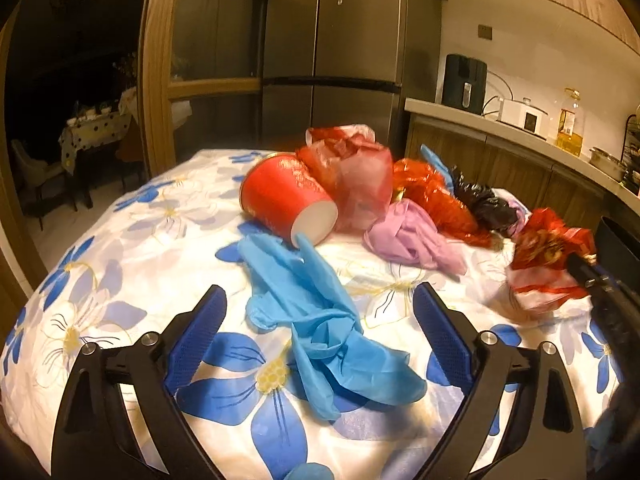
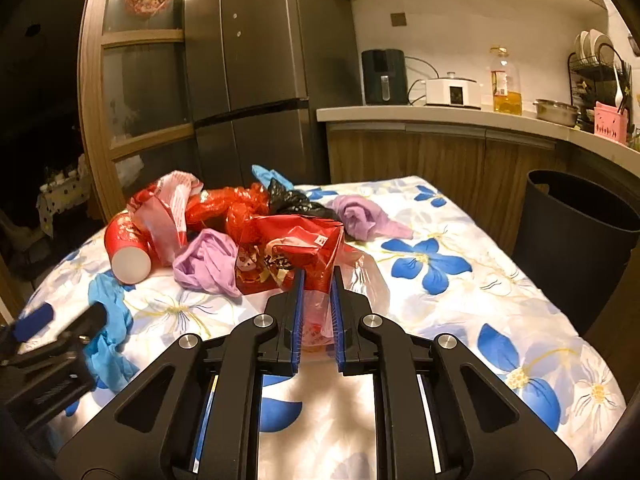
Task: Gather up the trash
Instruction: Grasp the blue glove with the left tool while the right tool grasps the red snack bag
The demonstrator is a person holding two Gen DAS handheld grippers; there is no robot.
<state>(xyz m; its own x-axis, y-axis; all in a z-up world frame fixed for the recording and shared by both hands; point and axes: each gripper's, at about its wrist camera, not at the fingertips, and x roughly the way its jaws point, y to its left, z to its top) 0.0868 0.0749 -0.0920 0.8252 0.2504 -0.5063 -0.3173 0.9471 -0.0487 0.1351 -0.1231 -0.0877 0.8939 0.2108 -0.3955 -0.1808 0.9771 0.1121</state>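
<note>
Trash lies on a table with a blue-flowered cloth (image 1: pixel 120 264). My left gripper (image 1: pixel 320 300) is open, its blue pads either side of a crumpled blue glove (image 1: pixel 320 320). Behind it lie a tipped red paper cup (image 1: pixel 286 200), a pink-red plastic bag (image 1: pixel 360 184), a purple glove (image 1: pixel 408 236) and a black bag (image 1: pixel 484 200). My right gripper (image 2: pixel 318 280) is shut on a red snack wrapper with clear plastic (image 2: pixel 296 256); it also shows in the left wrist view (image 1: pixel 552 256). The left gripper (image 2: pixel 60 336) shows at the left of the right wrist view.
A black trash bin (image 2: pixel 576 240) stands by the table's right edge. A dark fridge (image 2: pixel 248 72) and a wooden cabinet stand behind the table. A counter (image 2: pixel 440 116) at the right holds an air fryer, a cooker, an oil bottle and a pot.
</note>
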